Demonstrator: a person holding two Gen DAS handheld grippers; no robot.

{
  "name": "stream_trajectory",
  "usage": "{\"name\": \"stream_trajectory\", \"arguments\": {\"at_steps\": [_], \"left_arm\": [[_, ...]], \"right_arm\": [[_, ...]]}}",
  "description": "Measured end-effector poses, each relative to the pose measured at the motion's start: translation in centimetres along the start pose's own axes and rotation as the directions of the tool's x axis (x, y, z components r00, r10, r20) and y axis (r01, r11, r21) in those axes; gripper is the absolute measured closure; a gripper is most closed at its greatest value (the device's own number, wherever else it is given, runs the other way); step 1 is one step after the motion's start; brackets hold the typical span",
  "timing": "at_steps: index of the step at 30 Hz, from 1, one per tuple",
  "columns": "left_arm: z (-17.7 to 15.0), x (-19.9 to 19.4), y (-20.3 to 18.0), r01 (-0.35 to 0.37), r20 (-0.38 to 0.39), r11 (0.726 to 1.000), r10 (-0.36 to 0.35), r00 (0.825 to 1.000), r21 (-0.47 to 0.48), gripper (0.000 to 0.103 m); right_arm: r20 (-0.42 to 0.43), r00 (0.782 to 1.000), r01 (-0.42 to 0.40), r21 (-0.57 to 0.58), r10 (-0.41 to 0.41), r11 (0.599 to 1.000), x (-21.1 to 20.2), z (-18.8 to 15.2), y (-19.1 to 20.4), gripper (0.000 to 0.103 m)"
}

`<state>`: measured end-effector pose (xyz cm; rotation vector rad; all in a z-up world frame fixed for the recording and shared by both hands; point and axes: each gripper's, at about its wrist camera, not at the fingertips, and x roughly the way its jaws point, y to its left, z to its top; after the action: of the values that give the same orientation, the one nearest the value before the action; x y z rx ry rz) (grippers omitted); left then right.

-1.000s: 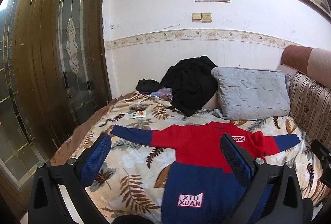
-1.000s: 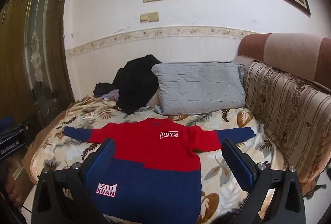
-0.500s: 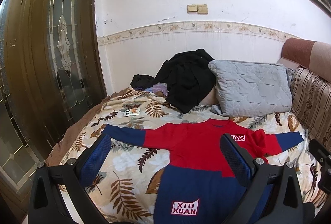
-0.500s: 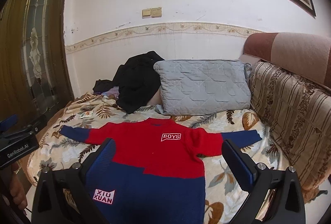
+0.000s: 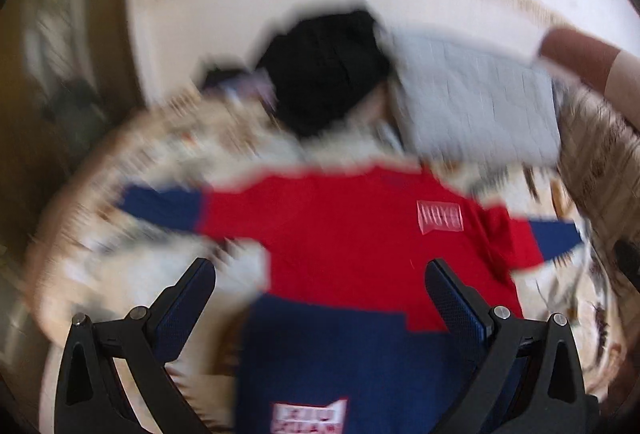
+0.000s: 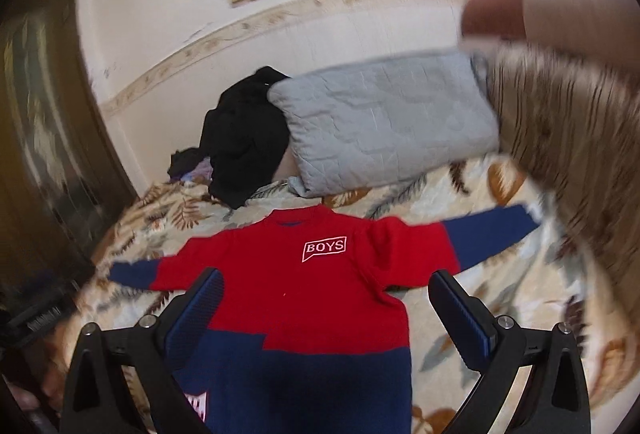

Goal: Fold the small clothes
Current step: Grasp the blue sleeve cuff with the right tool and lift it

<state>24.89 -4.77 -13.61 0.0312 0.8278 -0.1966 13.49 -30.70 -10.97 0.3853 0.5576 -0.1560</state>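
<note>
Two grippers hang over a child's sweater (image 6: pixel 304 298) that lies flat, front up, on a leaf-patterned bedspread (image 6: pixel 480 298), and neither has hold of anything. The left gripper (image 5: pixel 320 286) has its blue-padded fingers spread wide, with nothing but air and the sweater's body between them; the right gripper (image 6: pixel 326 292) is parted just as widely and is likewise empty. The sweater is red above and navy below, with both navy-cuffed sleeves stretched straight out to the sides, which looks like the layout you want before a first fold: every edge is reachable and nothing is bunched under the body. A white "BOYS" patch (image 6: pixel 324 249) on the chest faces up, so the folds would likely close over the front. Beyond the collar sit a grey pillow (image 6: pixel 384 125) and a heap of black clothing (image 6: pixel 244 141), both well apart from the sweater and out of the working space. The left view is heavily smeared, so fine detail there cannot be read. Judging by the wide jaws and the spread garment, folding has not begun, and the sleeves seem the natural first thing to take, one for each side.
</note>
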Motion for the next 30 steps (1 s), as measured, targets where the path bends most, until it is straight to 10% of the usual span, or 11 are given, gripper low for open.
{"name": "stream_trajectory", "arguments": {"at_steps": [4,13,19,21,23,30], "left_arm": [[-0.3,10.0,0.5,0.006,-0.192,0.998,-0.017,0.981,-0.061,0.000],[0.0,15.3,1.8,-0.113,-0.138,0.991,0.102,0.985,-0.075,0.000],[1.0,14.2,0.4,-0.133,-0.020,0.991,0.132,0.991,-0.005,0.000],[1.2,14.1,0.3,-0.152,-0.001,0.988,0.152,0.988,0.017,0.000],[1.2,13.9,0.4,-0.172,0.015,0.985,0.172,0.985,0.031,0.000],[1.9,13.1,3.5,-0.247,0.046,0.969,0.247,0.968,-0.011,0.000]], "right_arm": [[-0.066,0.996,-0.039,0.273,0.059,0.961,7.4,0.6,-12.1,0.000],[-0.079,0.997,0.059,0.760,0.002,0.647,18.5,0.5,-34.1,0.016],[-0.135,0.987,0.161,0.732,-0.091,0.662,21.1,1.4,-35.8,0.038],[-0.138,0.982,0.189,0.692,-0.130,0.696,21.6,1.9,-35.5,0.081],[-0.167,0.975,0.220,0.664,-0.145,0.715,22.8,1.5,-35.9,0.094],[0.004,0.999,0.032,0.594,-0.043,0.803,19.7,4.8,-28.2,0.096]]}}
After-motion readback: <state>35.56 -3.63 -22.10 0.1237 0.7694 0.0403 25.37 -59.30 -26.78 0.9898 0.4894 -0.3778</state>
